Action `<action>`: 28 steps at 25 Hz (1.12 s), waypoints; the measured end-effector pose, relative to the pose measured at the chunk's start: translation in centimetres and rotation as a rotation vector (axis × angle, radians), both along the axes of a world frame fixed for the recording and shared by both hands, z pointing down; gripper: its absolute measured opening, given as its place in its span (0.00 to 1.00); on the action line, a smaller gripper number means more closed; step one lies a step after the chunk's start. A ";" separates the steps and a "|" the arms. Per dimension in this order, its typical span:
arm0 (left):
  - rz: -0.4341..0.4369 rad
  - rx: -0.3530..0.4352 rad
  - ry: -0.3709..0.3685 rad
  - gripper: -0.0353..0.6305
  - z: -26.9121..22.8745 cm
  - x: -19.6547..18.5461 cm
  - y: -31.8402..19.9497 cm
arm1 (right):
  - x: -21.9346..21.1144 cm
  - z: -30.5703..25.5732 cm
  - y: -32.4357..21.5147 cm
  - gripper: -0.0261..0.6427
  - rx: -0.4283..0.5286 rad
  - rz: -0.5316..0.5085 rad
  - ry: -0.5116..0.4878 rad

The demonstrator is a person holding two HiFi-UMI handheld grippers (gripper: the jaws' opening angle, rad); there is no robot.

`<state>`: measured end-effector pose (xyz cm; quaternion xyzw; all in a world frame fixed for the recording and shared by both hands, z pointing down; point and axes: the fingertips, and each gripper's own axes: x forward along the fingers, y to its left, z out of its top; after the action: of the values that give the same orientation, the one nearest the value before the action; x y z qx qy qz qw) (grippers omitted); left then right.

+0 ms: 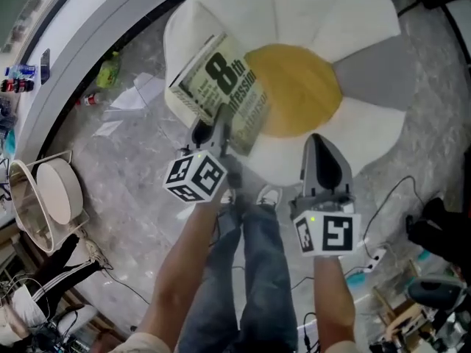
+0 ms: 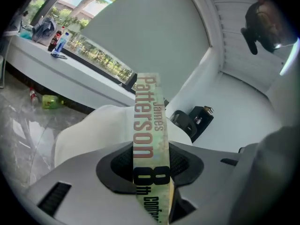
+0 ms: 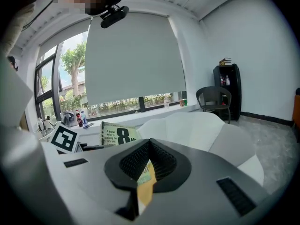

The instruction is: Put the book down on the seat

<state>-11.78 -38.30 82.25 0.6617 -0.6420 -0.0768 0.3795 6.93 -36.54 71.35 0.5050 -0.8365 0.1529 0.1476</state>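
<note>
Under you is a glossy, marbled grey floor [image 1: 140, 160], and on it a soft flower-shaped seat [image 1: 353, 20] with rounded white petals, one grey petal and a yellow centre. The book [image 1: 221, 87], a thick paperback with a pale green cover and bold black print, hangs tilted over the seat's left petals. Whether it touches the cushion doesn't show. Your left gripper [image 1: 213, 123] clamps its near end, the spine between textured black pads. Your right gripper [image 1: 319, 144] hovers beside it, jaws together, empty.
</note>
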 end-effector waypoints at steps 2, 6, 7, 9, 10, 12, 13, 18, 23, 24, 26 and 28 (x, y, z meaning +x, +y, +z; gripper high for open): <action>0.011 0.003 0.024 0.29 2.3 0.1 -0.4 | -0.2 1.6 -0.1 0.04 -0.008 0.001 -0.013; -0.043 -0.011 0.172 0.29 6.9 0.2 -1.4 | -0.2 3.8 -0.3 0.04 -0.018 -0.015 -0.018; -0.059 -0.020 0.199 0.29 8.1 0.0 -1.8 | -0.1 4.2 -0.5 0.04 -0.024 -0.015 -0.019; -0.077 -0.042 0.219 0.29 10.4 -0.5 -2.6 | -0.1 5.2 -0.6 0.04 -0.038 -0.010 -0.017; -0.079 -0.053 0.222 0.29 11.5 -0.6 -2.9 | -0.2 5.7 -0.5 0.04 -0.045 -0.012 -0.013; -0.082 -0.067 0.240 0.29 13.3 -0.8 -3.2 | -0.1 6.7 -0.5 0.04 -0.055 -0.020 -0.005; -0.082 -0.069 0.253 0.29 14.0 -0.8 -3.5 | -0.1 7.1 -0.5 0.04 -0.060 -0.023 -0.003; -0.098 -0.029 0.365 0.29 15.4 -0.3 -4.9 | 0.2 8.7 -0.8 0.04 -0.079 -0.028 0.000; -0.083 -0.010 0.464 0.29 16.4 0.5 -5.6 | -0.7 9.3 -0.7 0.04 -0.087 -0.040 0.000; -0.082 -0.009 0.475 0.29 16.6 0.5 -5.7 | -0.9 9.6 -0.7 0.04 -0.089 -0.042 -0.002; -0.082 -0.007 0.482 0.29 17.2 0.5 -5.9 | -1.3 10.1 -0.8 0.04 -0.092 -0.045 -0.004; -0.086 -0.008 0.487 0.29 17.6 0.7 -6.1 | -1.5 10.5 -0.9 0.04 -0.093 -0.047 0.002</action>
<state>-11.12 -44.37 99.89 0.5942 -0.5594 -0.2478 0.5221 5.44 -37.39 81.83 0.4782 -0.8399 0.1878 0.1752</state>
